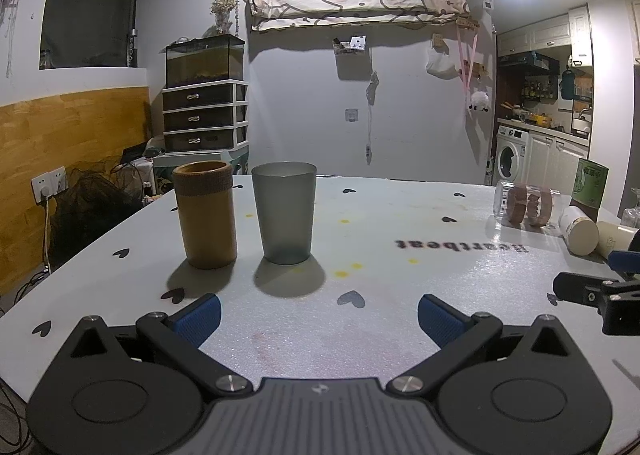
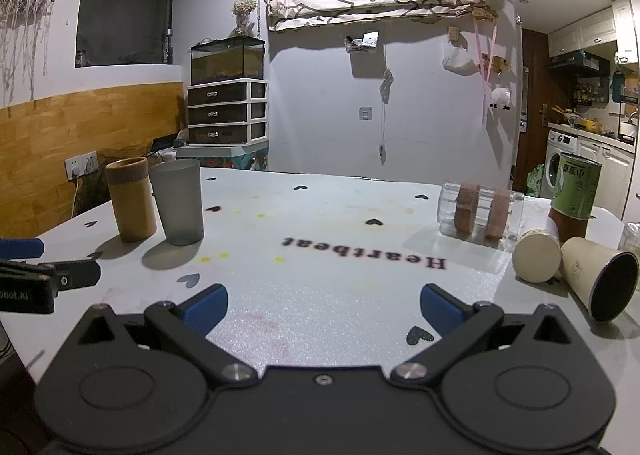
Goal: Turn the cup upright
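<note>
The tipped cream cup — likely light, prone to rolling — suits a mid-wall grip by the open, empty right claw.

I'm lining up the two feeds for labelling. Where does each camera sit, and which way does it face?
Left wrist: sits behind the left hand-held gripper, open and empty, low over the table, facing the brown cup and grey cup; the right hand-held gripper pokes in at right.
Right wrist: sits behind the right hand-held gripper, open and empty, facing the same way; tipped cream cups lie to its right.
Shared: both upright cups, the "Heartbeat" print, the lying clear jar.
</note>
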The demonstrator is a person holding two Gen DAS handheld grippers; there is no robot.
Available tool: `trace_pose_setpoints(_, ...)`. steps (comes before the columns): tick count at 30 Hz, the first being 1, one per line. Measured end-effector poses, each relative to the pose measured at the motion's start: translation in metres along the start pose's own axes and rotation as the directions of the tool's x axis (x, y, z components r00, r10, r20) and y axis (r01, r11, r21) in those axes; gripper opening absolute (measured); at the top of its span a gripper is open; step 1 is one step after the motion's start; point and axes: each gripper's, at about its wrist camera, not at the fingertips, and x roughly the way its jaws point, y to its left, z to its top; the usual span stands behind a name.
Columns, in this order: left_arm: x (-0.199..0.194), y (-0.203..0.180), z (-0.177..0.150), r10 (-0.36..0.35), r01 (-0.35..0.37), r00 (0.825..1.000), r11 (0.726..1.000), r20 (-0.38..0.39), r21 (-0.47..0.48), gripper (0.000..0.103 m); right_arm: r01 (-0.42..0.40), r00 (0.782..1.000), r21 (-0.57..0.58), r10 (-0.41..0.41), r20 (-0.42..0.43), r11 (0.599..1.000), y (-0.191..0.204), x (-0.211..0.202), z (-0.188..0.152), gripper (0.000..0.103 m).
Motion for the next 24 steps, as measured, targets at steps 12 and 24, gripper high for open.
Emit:
trace_pose_setpoints(12, 0.0, -0.0003, 0.0, -0.001, 0.001, 1.0, 1.0, 0.0, 0.0, 0.103, -0.001, 1.0, 0.0, 0.001, -0.001, 1.0, 0.0001, 0.0, 0.0, 0.103)
trace_pose_setpoints(24, -0.0006, -0.0025, -0.0006, -0.004, 0.004, 1.0, 1.0, 0.0, 0.0, 0.103, 0.0, 1.0, -0.001, 0.0, -0.001, 1.0, 0.0005, 0.0, 0.0002, 0.103)
